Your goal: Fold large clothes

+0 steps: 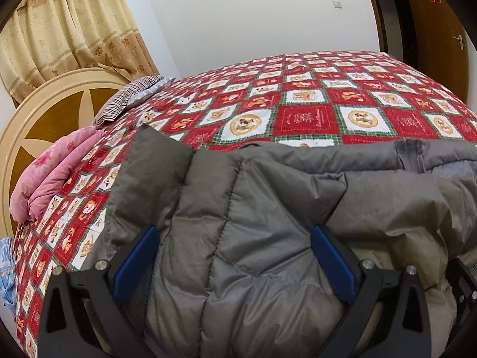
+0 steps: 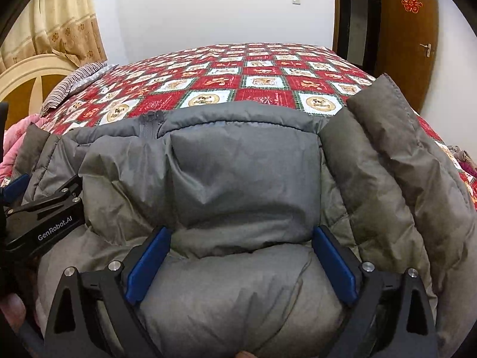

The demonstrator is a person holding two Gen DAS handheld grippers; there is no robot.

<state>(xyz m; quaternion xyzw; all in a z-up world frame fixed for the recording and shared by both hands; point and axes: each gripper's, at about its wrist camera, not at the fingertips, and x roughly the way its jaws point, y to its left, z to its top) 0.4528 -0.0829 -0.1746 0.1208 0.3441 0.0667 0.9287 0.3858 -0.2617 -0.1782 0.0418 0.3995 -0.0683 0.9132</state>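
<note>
A grey quilted puffer jacket (image 1: 244, 197) lies on the near part of the bed and fills the lower half of both views (image 2: 244, 173). My left gripper (image 1: 235, 232) is open, its blue-padded fingers spread wide with a bulge of the jacket's left side between them. My right gripper (image 2: 241, 232) is open too, with a padded fold of the jacket's right side bulging between its fingers. A sleeve (image 2: 396, 149) lies folded along the right. The left gripper's black body (image 2: 44, 220) shows at the left of the right wrist view.
The bed has a red and white patterned cover (image 1: 313, 104). A pink folded quilt (image 1: 56, 173) and a striped pillow (image 1: 128, 98) lie at the left by the round headboard (image 1: 44, 113). Curtains (image 1: 65, 26) hang behind. A wooden door (image 2: 408, 29) stands at the right.
</note>
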